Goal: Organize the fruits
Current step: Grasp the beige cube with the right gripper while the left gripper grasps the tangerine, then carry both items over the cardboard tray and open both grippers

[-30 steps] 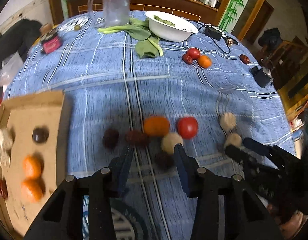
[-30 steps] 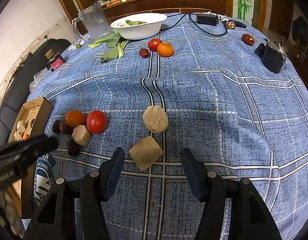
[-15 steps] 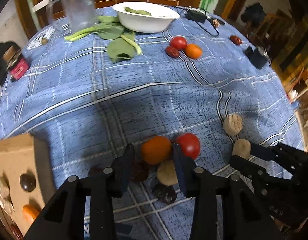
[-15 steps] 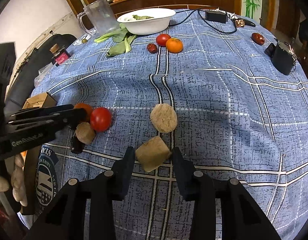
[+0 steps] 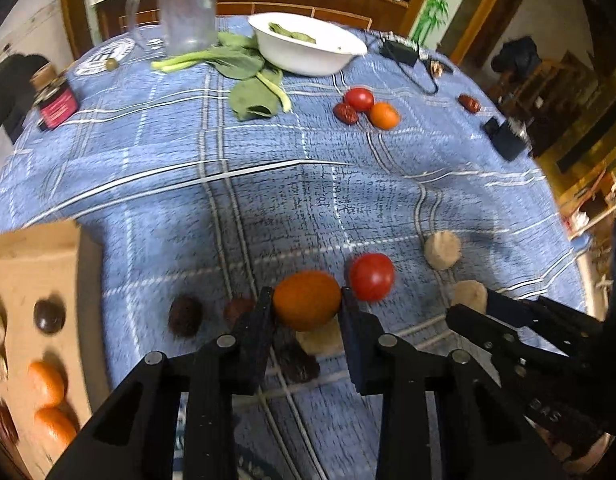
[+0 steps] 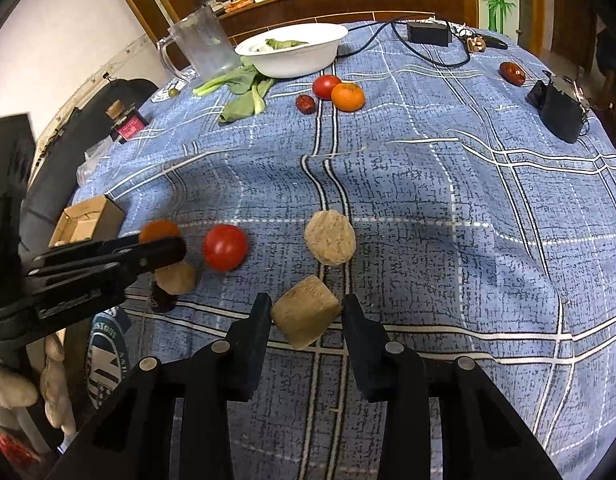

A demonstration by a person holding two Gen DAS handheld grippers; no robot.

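Observation:
My left gripper (image 5: 306,304) is shut on an orange tangerine (image 5: 306,300), held just above the blue checked cloth. A red tomato (image 5: 371,276), a tan chunk (image 5: 322,340) and dark dates (image 5: 184,315) lie around it. My right gripper (image 6: 305,316) is shut on a tan cut chunk (image 6: 305,316). A round tan piece (image 6: 330,237) lies just beyond it. The cardboard box (image 5: 31,280) at the left holds tangerines (image 5: 47,383), a dark fruit and pale pieces. The left gripper (image 6: 163,246) also shows in the right wrist view.
Far across the table lie a tomato, tangerine and date (image 6: 332,94), a white bowl (image 6: 293,54), greens (image 6: 243,92), a clear jug (image 6: 203,46), a small jar (image 6: 125,122), a lone date (image 6: 512,73) and a black charger (image 6: 558,110).
Both grippers moved forward and closed: the left onto the tangerine, the right onto the tan chunk. Both were open a second ago.

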